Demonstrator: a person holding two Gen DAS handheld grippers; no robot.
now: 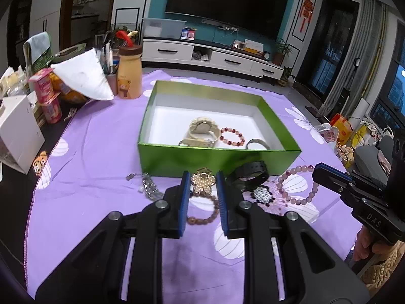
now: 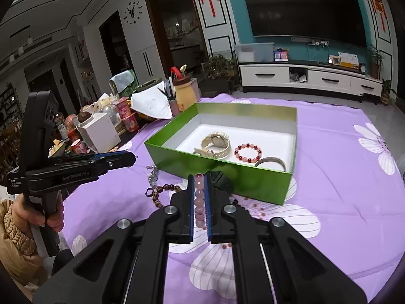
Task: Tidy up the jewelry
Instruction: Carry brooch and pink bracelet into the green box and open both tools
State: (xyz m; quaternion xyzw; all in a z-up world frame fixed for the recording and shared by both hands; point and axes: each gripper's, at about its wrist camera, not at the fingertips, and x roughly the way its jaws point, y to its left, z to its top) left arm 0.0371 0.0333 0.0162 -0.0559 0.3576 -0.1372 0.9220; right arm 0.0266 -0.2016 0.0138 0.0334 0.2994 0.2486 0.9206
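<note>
The left hand-held gripper [image 1: 202, 182] is closed on a gold flower hair clip [image 1: 201, 183], its blue pads [image 1: 184, 202] pressing the clip from both sides. Just beyond its fingertips stands a green box [image 1: 217, 160] on the purple flowered cloth [image 1: 96, 157] that covers the worktop. Inside the box lie a cream watch [image 1: 202, 131], a red and pink bead bracelet [image 1: 232, 136] to the right of it, and a grey bangle [image 1: 257, 144] against the near wall. Below the left fingertips a brown bead bracelet [image 1: 205, 215] lies on the cloth. To the left of them is a silver chain [image 1: 149, 190]; to the right are a black watch strap [image 1: 250, 174] touching the box's near wall and a small black and white brooch [image 1: 263, 194] beside it.

The right hand-held gripper [image 2: 199, 179] is shut tight on a pale pink bead bracelet [image 2: 199, 202], with a row of beads lined up between its pads; in the left wrist view the rest of the loop hangs from its tip over the cloth. The box is just ahead of it and a little to the right. A hand [image 2: 50, 215] in a tan quilted sleeve [image 2: 15, 230] holds the left gripper's handle.
</note>
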